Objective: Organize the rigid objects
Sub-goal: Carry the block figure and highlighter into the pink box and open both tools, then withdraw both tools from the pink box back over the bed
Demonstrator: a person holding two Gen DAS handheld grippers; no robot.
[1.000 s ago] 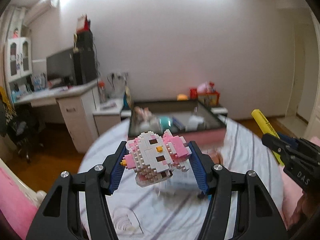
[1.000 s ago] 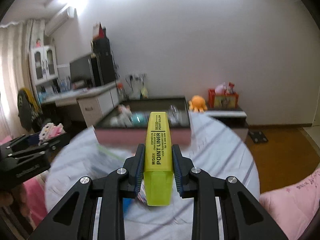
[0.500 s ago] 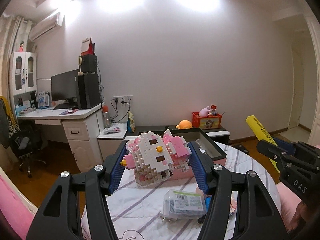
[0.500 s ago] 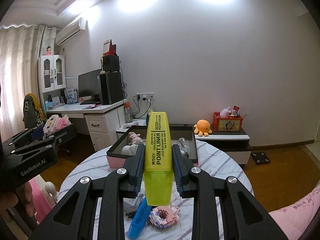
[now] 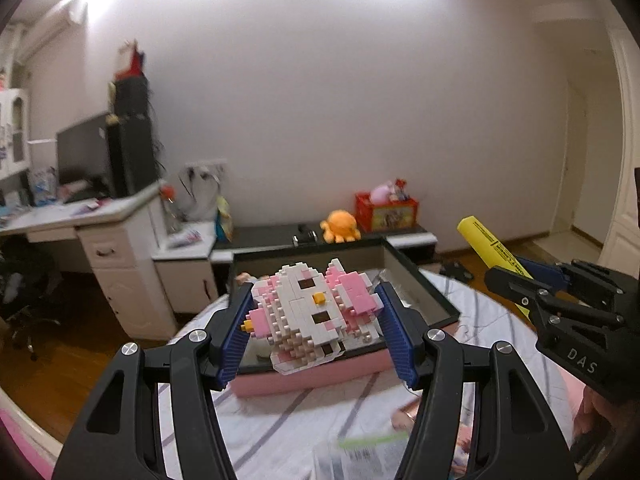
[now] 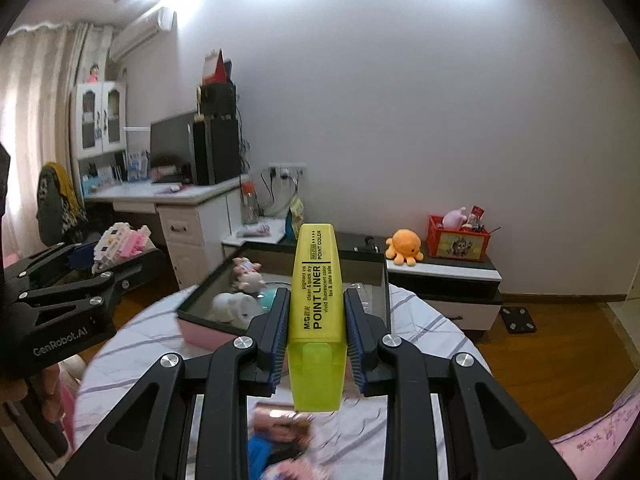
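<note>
While a round table (image 6: 420,320) fills the lower frame with a pink-sided tray (image 5: 416,280) at centre, a brick toy (image 5: 308,312) is clamped by the left gripper (image 5: 316,332) and a yellow highlighter (image 6: 316,300) by the right gripper (image 6: 316,336), both raised mid-frame before it.

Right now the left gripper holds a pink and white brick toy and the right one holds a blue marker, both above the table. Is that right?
Nearly. The marker in the right gripper is yellow, not blue, as the right wrist view shows. The rest stands: the left gripper holds the pink and white brick toy, and both are above the table.
</note>
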